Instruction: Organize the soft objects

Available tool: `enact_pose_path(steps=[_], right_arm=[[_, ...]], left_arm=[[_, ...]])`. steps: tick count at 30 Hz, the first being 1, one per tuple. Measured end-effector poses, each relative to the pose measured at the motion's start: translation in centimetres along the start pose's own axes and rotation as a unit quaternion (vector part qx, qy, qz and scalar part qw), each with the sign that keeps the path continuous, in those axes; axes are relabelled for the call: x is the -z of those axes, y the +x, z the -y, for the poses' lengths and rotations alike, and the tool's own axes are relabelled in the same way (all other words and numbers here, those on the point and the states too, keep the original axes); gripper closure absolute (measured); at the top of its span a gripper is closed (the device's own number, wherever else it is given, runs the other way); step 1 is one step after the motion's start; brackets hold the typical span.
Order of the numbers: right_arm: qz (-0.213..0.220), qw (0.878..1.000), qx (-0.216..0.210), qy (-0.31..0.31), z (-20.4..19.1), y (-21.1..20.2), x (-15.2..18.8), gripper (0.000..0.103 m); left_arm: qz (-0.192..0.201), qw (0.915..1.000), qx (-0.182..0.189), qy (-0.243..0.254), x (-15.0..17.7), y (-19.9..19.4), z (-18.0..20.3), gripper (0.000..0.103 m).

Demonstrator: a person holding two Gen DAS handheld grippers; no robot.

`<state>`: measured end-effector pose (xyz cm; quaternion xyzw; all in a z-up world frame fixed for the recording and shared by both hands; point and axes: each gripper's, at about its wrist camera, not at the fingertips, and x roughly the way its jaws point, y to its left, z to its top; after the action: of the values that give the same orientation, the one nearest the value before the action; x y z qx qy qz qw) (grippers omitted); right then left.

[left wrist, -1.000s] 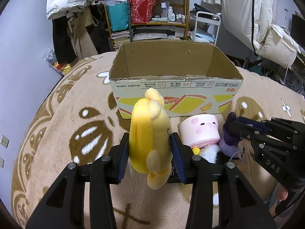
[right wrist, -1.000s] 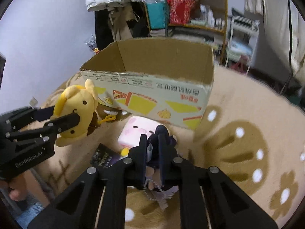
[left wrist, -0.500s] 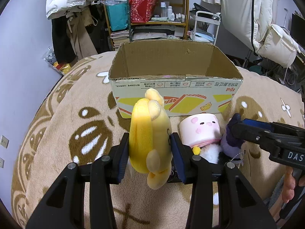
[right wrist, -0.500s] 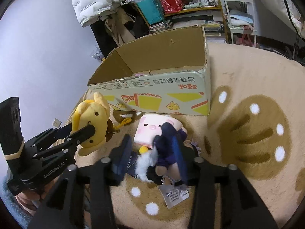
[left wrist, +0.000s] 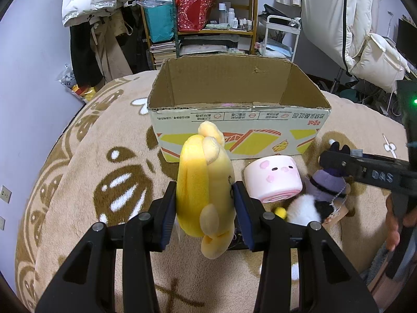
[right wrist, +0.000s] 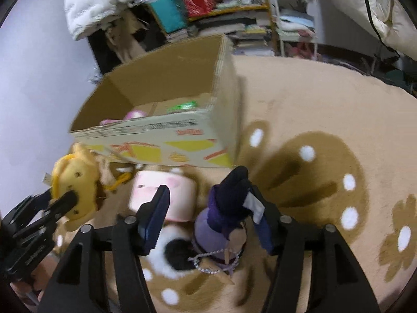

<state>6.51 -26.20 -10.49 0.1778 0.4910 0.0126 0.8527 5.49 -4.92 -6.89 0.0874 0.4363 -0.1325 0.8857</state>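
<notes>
My left gripper (left wrist: 206,216) is shut on a yellow plush toy (left wrist: 204,180), held just above the rug in front of the open cardboard box (left wrist: 238,125). It also shows in the right wrist view (right wrist: 75,195). My right gripper (right wrist: 208,221) is open, its jaws wide around a purple and black plush doll (right wrist: 224,221) that lies on the rug against the right jaw. The doll also shows in the left wrist view (left wrist: 328,182). A pink cylinder plush (left wrist: 273,180) lies between the two toys, with a white and black plush (left wrist: 305,208) beside it.
The box (right wrist: 166,120) holds pink and green soft items. The beige rug (left wrist: 91,172) with brown patterns covers the floor. Shelves (left wrist: 198,13), hanging clothes and a white cart stand behind the box.
My right gripper opened from shut on the purple doll and has risen and swung, so it looks down on the box. The left gripper and yellow plush stayed still.
</notes>
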Motion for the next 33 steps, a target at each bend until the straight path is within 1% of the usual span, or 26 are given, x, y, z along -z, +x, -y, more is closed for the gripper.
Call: enact_pose_path(steps=[1, 2, 5, 7, 8, 10, 13, 14, 17, 20, 23, 27, 30, 33], right_arm=[[-0.005, 1.0, 0.005, 0.002, 0.3, 0.2, -0.1, 0.066], [-0.013, 1.0, 0.006, 0.007, 0.7, 0.4, -0.2, 0.074], [-0.027, 0.999, -0.009, 0.022, 1.6, 0.2, -0.1, 0.075], [-0.026, 1.0, -0.004, 0.014, 1.3, -0.2, 0.2, 0.077], [-0.018, 1.0, -0.001, 0.011, 1.2, -0.6, 0.4, 0.078], [0.002, 1.0, -0.005, 0.003, 0.6, -1.4, 0.9, 0.078], [0.056, 0.998, -0.028, -0.011, -0.7, -3.3, 1.6, 0.078], [0.079, 0.996, -0.029, -0.022, -1.4, -3.9, 1.8, 0.078], [0.124, 0.991, -0.024, -0.039, -2.5, -5.1, 2.3, 0.078], [0.167, 0.984, -0.034, -0.048, -3.2, -6.2, 2.5, 0.078], [0.218, 0.973, -0.052, -0.058, -3.9, -7.7, 2.5, 0.078], [0.287, 0.951, -0.098, -0.054, -4.4, -9.8, 2.7, 0.078], [0.306, 0.942, -0.133, -0.035, -4.4, -10.5, 2.5, 0.078], [0.313, 0.94, -0.134, -0.032, -4.8, -10.6, 2.0, 0.078]], left_arm=[[0.0, 1.0, 0.0, 0.0, 0.0, 0.0, 0.0, 0.062], [0.001, 1.0, 0.0, 0.0, 0.0, 0.0, 0.0, 0.062], [0.0, 1.0, 0.0, -0.001, 0.0, 0.0, 0.1, 0.062], [0.001, 1.0, 0.0, -0.002, 0.0, 0.0, 0.1, 0.062], [0.001, 1.0, 0.0, -0.003, -0.1, 0.0, 0.0, 0.062], [0.003, 1.0, 0.0, -0.004, -0.1, -0.1, -0.1, 0.062], [0.007, 1.0, 0.001, -0.005, -0.2, -0.3, -0.3, 0.062], [0.01, 0.9999, 0.001, -0.006, -0.2, -0.4, -0.4, 0.062], [0.016, 0.9998, 0.003, -0.009, -0.2, -0.7, -0.6, 0.062], [0.027, 0.9995, 0.005, -0.014, -0.3, -1.1, -0.8, 0.062], [0.047, 0.9985, 0.014, -0.022, -0.5, -1.9, -1.0, 0.062], [0.078, 0.9962, 0.021, -0.032, -0.6, -3.1, -1.3, 0.062], [0.1, 0.9939, 0.024, -0.04, -0.9, -3.9, -1.6, 0.062], [0.118, 0.992, 0.02, -0.04, -1.5, -4.7, -1.7, 0.063]])
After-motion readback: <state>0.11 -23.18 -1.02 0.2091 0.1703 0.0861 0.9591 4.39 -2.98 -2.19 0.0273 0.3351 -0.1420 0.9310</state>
